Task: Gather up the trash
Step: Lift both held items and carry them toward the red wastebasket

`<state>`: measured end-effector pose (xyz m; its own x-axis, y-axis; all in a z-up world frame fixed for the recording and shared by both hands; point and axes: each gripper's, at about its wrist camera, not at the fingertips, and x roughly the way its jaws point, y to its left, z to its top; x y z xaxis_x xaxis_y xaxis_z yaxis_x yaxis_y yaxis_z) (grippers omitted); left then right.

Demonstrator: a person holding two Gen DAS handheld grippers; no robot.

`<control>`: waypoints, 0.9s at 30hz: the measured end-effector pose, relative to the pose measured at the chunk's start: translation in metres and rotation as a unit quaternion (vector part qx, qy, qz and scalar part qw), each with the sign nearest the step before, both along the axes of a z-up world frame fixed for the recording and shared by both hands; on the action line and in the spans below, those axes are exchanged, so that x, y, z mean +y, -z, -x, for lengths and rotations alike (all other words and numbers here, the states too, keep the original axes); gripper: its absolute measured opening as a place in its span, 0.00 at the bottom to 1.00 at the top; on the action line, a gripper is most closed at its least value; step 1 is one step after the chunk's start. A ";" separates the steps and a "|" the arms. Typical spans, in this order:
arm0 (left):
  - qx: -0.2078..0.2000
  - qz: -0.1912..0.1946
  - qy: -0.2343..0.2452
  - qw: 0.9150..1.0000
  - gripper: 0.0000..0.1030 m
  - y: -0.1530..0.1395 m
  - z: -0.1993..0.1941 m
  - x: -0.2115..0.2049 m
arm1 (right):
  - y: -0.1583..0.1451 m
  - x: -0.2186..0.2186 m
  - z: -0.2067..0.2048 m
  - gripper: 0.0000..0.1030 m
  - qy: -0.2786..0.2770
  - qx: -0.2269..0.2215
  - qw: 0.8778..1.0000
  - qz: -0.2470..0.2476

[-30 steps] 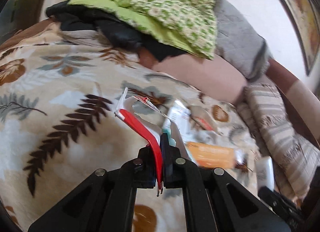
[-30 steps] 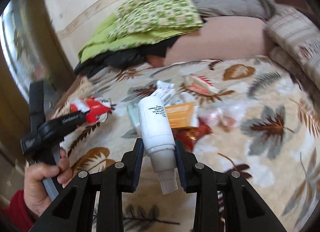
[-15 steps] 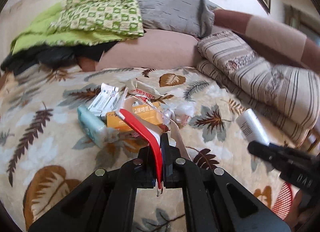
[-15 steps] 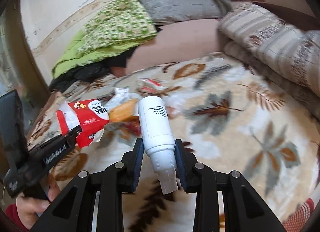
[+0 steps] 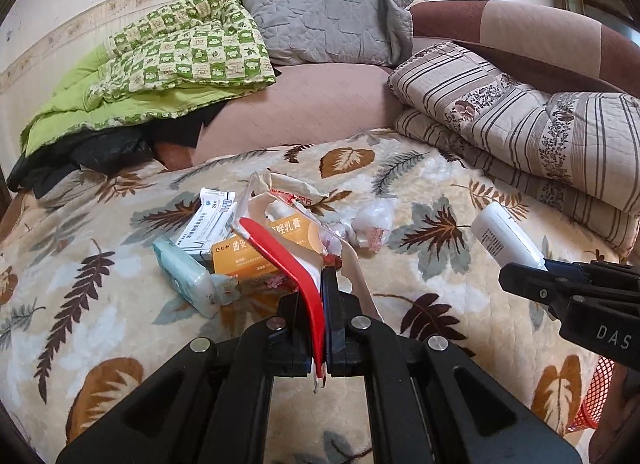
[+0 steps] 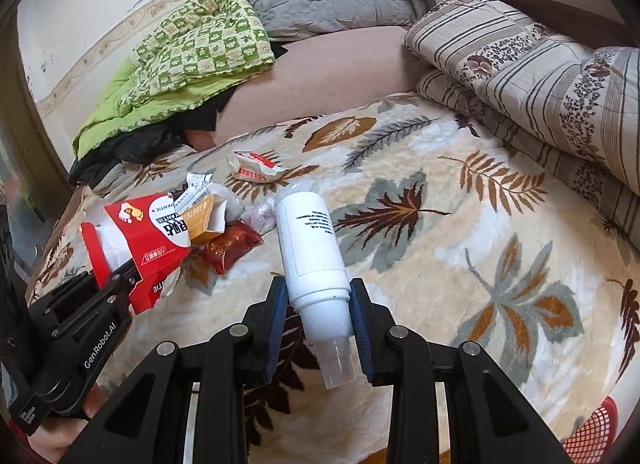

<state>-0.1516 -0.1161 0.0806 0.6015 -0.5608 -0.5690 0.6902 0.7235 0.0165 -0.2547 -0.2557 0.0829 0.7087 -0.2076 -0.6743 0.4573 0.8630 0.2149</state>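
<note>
Step in hand: carrying. Both of my jaws are loaded and held above the bed [image 6: 420,224], with nothing yet dropped.

Left gripper [image 5: 322,300]: jaws clenched on the torn red-and-white carton [image 5: 280,252]. The grip sits on the flap edge only; most of the carton hangs forward of the jaws, as the right wrist view confirms [image 6: 148,232].

Right gripper [image 6: 320,320]: jaws grasping the white spray bottle [image 6: 310,248] across its shoulder and neck, nozzle pointing back toward me, body projecting forward.

Destination, as I judge it: the red mesh basket [image 6: 588,436], visible only as a sliver at the lower right of both views [image 5: 592,396]. It sits beyond the bed's near right edge, apparently lower than the blanket. The next move calls for swinging both loads right and down over its rim, then opening one pair of jaws at a time.

Remaining on the bed: orange medicine box [image 5: 256,252], teal tissue pack [image 5: 184,276], white-and-blue box [image 5: 210,220], dark red snack packet [image 6: 230,246], red-and-white wrapper [image 6: 254,170], crumpled clear plastic [image 5: 370,224]. The task is partly done.

Clearance: open blanket to the right of the pile. Folded striped quilts [image 6: 540,76] bound the far right; pillows and the green quilt [image 6: 192,60] bound the rear. My two grippers are near each other, so crossing paths is a hazard.
</note>
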 end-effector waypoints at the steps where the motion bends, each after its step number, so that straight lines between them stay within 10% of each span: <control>1: -0.003 -0.001 0.001 1.000 0.03 0.000 0.001 0.000 | 0.001 0.001 0.000 0.33 -0.001 0.002 1.000 0.001; 27: -0.016 -0.006 0.007 1.000 0.03 0.000 0.008 -0.002 | -0.003 -0.006 0.005 0.33 0.025 -0.016 0.999 -0.013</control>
<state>-0.1597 -0.1185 0.0806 0.6126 -0.5616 -0.5562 0.6985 0.7140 0.0485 -0.2595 -0.2622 0.0864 0.7190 -0.2259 -0.6573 0.4921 0.8333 0.2519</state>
